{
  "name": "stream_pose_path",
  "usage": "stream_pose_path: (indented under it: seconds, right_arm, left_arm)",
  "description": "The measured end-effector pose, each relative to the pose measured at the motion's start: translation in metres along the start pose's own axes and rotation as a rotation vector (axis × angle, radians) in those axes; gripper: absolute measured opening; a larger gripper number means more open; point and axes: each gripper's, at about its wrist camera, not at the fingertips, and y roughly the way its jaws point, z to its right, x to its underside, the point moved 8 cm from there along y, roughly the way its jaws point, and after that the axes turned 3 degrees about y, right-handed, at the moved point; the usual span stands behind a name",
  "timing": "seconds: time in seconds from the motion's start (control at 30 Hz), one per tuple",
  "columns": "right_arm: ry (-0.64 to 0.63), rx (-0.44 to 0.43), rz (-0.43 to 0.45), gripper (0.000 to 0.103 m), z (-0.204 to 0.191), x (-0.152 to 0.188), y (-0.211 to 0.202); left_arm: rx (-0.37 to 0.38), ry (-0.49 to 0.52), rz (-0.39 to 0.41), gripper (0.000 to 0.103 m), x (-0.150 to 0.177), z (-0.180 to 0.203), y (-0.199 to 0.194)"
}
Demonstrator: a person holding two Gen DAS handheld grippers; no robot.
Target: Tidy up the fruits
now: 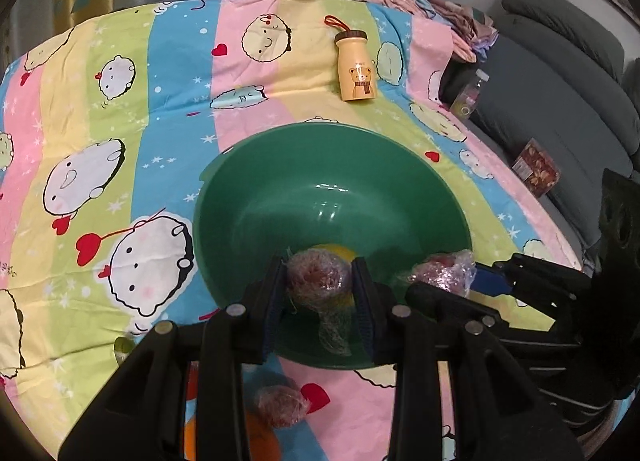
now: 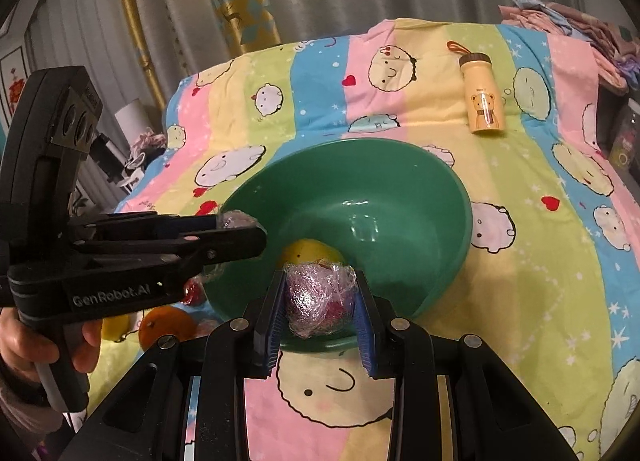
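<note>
Wrapped fruit (image 1: 318, 275) sat clamped in the left gripper (image 1: 319, 281); the right gripper (image 2: 319, 299) clamped another (image 2: 320, 297) over the green bowl's (image 2: 400, 197) near rim.

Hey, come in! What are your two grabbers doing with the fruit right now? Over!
Left gripper shut on a wrapped red fruit. Right gripper shut on another wrapped fruit. Both at the green bowl, yellow fruit inside. Nothing blocking.
</note>
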Motion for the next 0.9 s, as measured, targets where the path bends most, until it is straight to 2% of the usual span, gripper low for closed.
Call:
stream_pose_path:
  seconds: [0.1,0.13,0.2,0.23,0.27,0.33,0.43,0.63,0.73,0.9]
  right_arm:
    - [0.008,0.017,0.001,0.033,0.004,0.0,0.002]
    - [0.011,0.025,0.002,0.034,0.005,0.0,0.002]
    - [0.031,0.025,0.006,0.039,0.01,-0.001,0.001]
    - [0.042,0.02,0.01,0.047,0.011,-0.002,0.0]
    - [0.06,0.016,0.019,0.05,0.013,-0.003,-0.002]
    - [0.089,0.007,0.042,0.057,0.017,-0.006,-0.008]
    - [0.118,-0.001,0.081,0.057,0.022,-0.01,-0.017]
    - [0.159,-0.021,0.121,0.057,0.03,-0.013,-0.031]
    - [0.17,-0.028,0.133,0.057,0.031,-0.012,-0.036]
    - [0.155,-0.048,0.144,0.057,0.023,-0.01,-0.044]
  left_arm:
    - [-0.003,-0.005,-0.001,0.034,-0.001,-0.001,0.002]
    - [-0.001,-0.008,0.001,0.038,-0.001,-0.001,0.002]
    - [0.012,-0.017,0.017,0.055,-0.004,0.0,-0.001]
    - [0.012,-0.019,0.025,0.067,-0.005,0.002,-0.003]
    - [0.012,-0.023,0.04,0.073,-0.007,0.002,-0.006]
    - [0.021,-0.033,0.058,0.075,-0.01,0.003,-0.01]
    - [0.028,-0.051,0.09,0.084,-0.013,0.002,-0.023]
    - [-0.005,-0.09,0.156,0.093,-0.009,-0.012,-0.056]
    - [-0.031,-0.133,0.192,0.103,-0.002,-0.026,-0.076]
    - [-0.069,-0.234,0.249,0.103,0.016,-0.057,-0.115]
